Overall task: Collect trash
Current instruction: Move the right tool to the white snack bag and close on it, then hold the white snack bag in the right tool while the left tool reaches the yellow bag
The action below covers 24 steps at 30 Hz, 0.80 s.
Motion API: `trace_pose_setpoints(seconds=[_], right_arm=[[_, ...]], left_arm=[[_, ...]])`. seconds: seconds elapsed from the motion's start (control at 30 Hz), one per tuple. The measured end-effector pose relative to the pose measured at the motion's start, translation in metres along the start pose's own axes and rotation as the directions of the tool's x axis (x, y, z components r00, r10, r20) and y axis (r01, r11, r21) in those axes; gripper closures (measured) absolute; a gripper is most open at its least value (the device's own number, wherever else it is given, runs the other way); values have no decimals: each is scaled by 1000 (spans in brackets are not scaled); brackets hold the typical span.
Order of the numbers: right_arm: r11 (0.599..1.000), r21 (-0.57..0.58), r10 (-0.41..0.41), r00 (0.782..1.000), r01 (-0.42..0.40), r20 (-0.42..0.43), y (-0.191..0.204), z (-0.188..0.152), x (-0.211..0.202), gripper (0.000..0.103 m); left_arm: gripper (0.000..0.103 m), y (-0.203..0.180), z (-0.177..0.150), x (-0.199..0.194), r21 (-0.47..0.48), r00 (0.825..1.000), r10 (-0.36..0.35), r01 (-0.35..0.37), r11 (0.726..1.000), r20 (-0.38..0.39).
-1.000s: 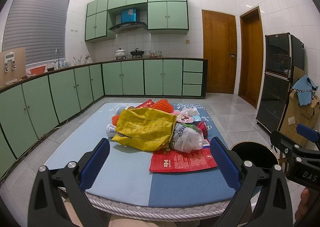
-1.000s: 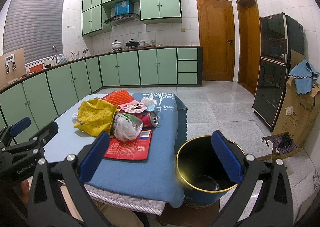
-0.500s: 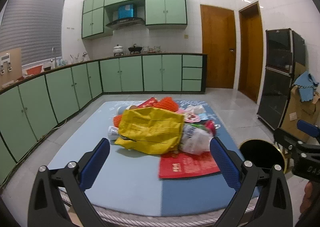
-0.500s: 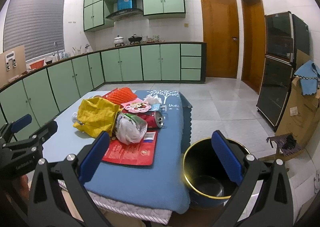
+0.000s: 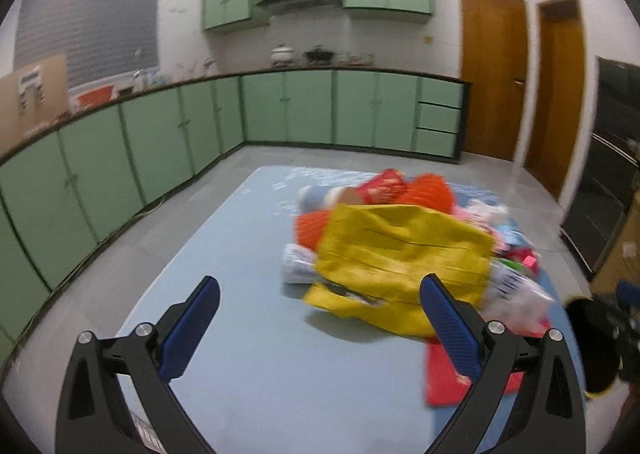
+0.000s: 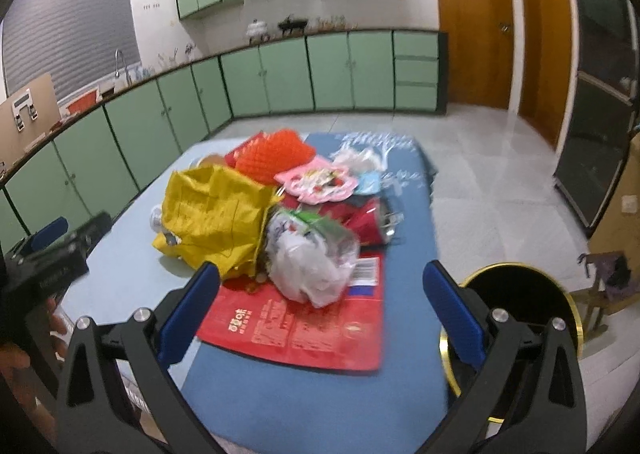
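Observation:
A heap of trash lies on the blue-covered table (image 5: 248, 334): a crumpled yellow bag (image 5: 400, 262) (image 6: 216, 217), a white plastic bag (image 6: 312, 266), a flat red packet (image 6: 304, 326), a red can (image 6: 368, 225), orange mesh (image 6: 272, 157) and a pink wrapper (image 6: 320, 181). My left gripper (image 5: 320, 326) is open and empty, just short of the yellow bag. My right gripper (image 6: 320, 314) is open and empty over the red packet, close to the white bag. A black bin with a gold rim (image 6: 520, 302) stands on the floor right of the table.
Green cabinets (image 5: 120, 157) line the left and far walls. Two wooden doors (image 6: 472, 21) are at the back right. A dark appliance (image 6: 600, 101) and a cardboard box (image 6: 624, 213) stand at the right. The other gripper shows at the left edge of the right wrist view (image 6: 48, 250).
Both grippers have moved forward and down toward the trash heap. The left one has also swung left, so the heap now sits to its right. Jaws stayed open.

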State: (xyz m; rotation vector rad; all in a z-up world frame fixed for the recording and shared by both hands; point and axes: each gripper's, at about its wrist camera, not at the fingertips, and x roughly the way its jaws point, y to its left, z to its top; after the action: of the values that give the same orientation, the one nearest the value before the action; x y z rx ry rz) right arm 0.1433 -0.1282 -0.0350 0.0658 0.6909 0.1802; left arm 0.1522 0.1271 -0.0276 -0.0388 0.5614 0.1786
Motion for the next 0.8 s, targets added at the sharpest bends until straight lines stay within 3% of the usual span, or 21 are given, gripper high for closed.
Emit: trace_pose_setpoints(seconds=[0.17, 0.3, 0.43, 0.5, 0.63, 0.8], right_arm=[[999, 15, 35, 996, -34, -79, 6, 3, 40, 22], [999, 3, 37, 992, -37, -118, 10, 6, 62, 30], [999, 6, 39, 988, -39, -152, 10, 8, 78, 46], [999, 5, 36, 985, -35, -169, 11, 8, 84, 49], [999, 3, 38, 981, -38, -189, 7, 7, 91, 63], [997, 3, 76, 977, -77, -201, 7, 7, 89, 75]], left_arm=[[6, 21, 2, 35, -29, 998, 11, -12, 999, -58], [6, 21, 2, 58, 32, 992, 35, -31, 999, -125], [6, 23, 2, 74, 33, 981, 10, -3, 999, -196], [6, 21, 2, 82, 32, 972, -7, 15, 999, -233], [6, 15, 2, 84, 66, 977, -21, 36, 997, -213], [6, 7, 3, 86, 71, 970, -81, 99, 992, -228]])
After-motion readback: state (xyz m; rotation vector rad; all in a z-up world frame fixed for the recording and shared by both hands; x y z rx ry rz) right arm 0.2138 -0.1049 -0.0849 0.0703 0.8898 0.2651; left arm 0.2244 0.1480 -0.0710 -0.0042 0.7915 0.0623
